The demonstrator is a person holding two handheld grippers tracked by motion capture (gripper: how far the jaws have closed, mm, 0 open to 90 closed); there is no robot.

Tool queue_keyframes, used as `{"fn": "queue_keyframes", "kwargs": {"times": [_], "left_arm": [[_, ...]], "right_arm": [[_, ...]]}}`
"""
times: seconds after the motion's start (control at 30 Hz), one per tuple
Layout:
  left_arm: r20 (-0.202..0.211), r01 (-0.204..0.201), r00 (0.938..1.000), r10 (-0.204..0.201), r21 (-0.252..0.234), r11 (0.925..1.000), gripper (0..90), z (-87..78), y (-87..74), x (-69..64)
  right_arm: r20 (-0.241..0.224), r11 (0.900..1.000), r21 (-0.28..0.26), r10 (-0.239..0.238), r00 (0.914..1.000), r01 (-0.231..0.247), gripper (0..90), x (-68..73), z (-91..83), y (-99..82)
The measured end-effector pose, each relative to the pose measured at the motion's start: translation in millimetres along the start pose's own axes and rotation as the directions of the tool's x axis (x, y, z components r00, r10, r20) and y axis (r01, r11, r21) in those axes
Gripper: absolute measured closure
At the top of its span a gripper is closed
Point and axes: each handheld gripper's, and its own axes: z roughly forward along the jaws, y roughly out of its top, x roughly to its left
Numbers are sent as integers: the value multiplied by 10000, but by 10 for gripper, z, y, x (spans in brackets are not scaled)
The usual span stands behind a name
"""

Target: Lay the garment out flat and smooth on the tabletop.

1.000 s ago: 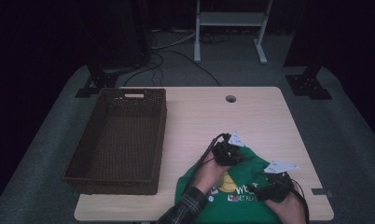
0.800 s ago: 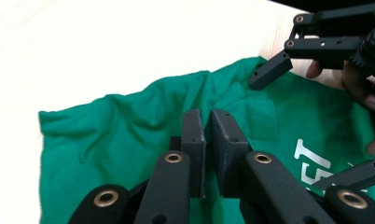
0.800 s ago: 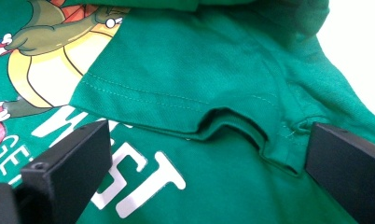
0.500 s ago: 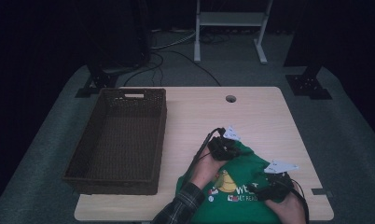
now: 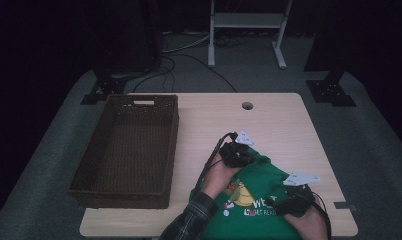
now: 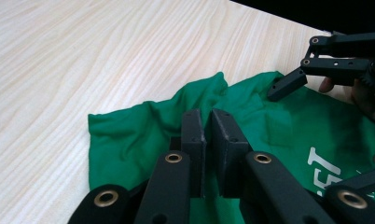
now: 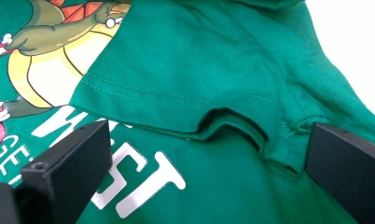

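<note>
high view: green t-shirt (image 5: 261,187) lies at the near edge of the pale wood bench (image 5: 269,120), right of centre, printed side up. left claw (image 5: 235,154) sits on the shirt's far left corner, a hand behind it, plaid sleeve coming in from below. right claw (image 5: 289,200) rests on the shirt near its right side. dark wicker basket (image 5: 126,145) stands on the bench's left part, well apart from the shirt.

left gripper view: left claw (image 6: 206,128) jaws nearly together, a fold of the green cloth pinched between them, held. right claw (image 6: 288,84) farther off, one jaw tip touching the shirt.

right gripper view: right claw (image 7: 209,158) jaws wide, one each side of a folded hem, pads not pressing. dinosaur print (image 7: 59,42) and white lettering (image 7: 139,172) at left.
</note>
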Motion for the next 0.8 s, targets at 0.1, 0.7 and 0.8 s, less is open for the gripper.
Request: {"fn": "queue_keyframes", "kwargs": {"times": [0.1, 0.7, 0.8], "left_arm": [[-45, -21, 10000, 21, -14, 10000, 842, -18, 12, 12], [-229, 268, 9994, -274, -275, 9993, 842, -107, 31, 130], [-228, 254, 9994, -261, -295, 9992, 843, -113, 48, 141]], "right_arm": [[0, 10000, -1, -1, 10000, 1, 0, 0, 0, 0], [3, 10000, -2, 25, 10000, -25, 0, -39, -23, -21], [13, 10000, 1, 18, 10000, -18, 0, -89, -62, -59]]}}
